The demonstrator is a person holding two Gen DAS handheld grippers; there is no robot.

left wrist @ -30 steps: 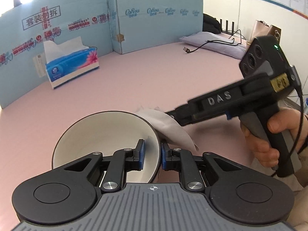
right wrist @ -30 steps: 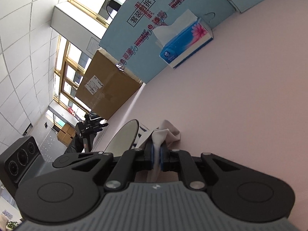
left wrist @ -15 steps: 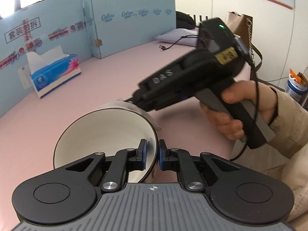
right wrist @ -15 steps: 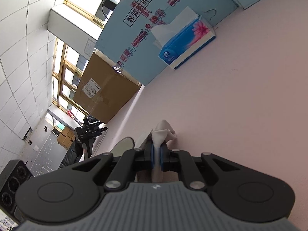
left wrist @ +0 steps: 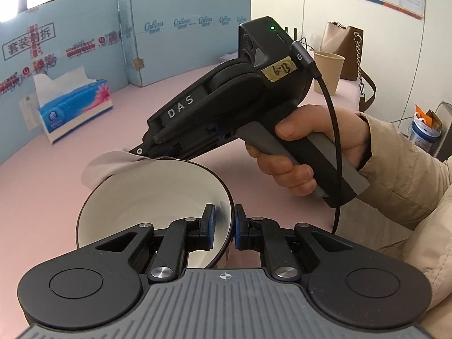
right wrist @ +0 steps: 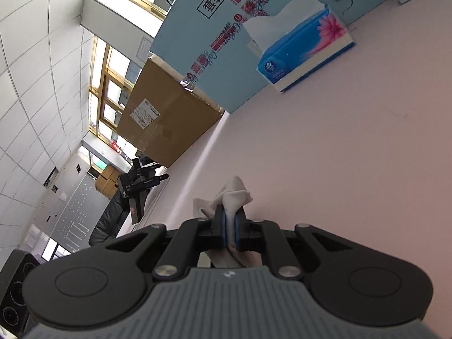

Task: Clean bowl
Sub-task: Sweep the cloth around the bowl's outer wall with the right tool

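A white bowl (left wrist: 147, 197) with a dark rim is tilted above the pink table. My left gripper (left wrist: 223, 227) is shut on its near rim, one pad inside and one outside. My right gripper (right wrist: 231, 230) is shut on a crumpled white tissue (right wrist: 233, 195). In the left wrist view the right gripper's body (left wrist: 226, 99) reaches over the bowl's far rim, and the tissue (left wrist: 110, 163) hangs just behind that rim. The bowl does not show in the right wrist view.
A blue tissue box (left wrist: 75, 110) stands at the back left of the pink table (left wrist: 42, 197), before blue cardboard panels (left wrist: 183, 25). A paper cup (left wrist: 327, 70) and a brown bag (left wrist: 347, 50) sit at the far right. The box also shows in the right wrist view (right wrist: 308, 48).
The right gripper has swung left across the bowl's far rim with the tissue, which now hangs behind the rim's far left. The left gripper still holds the bowl.
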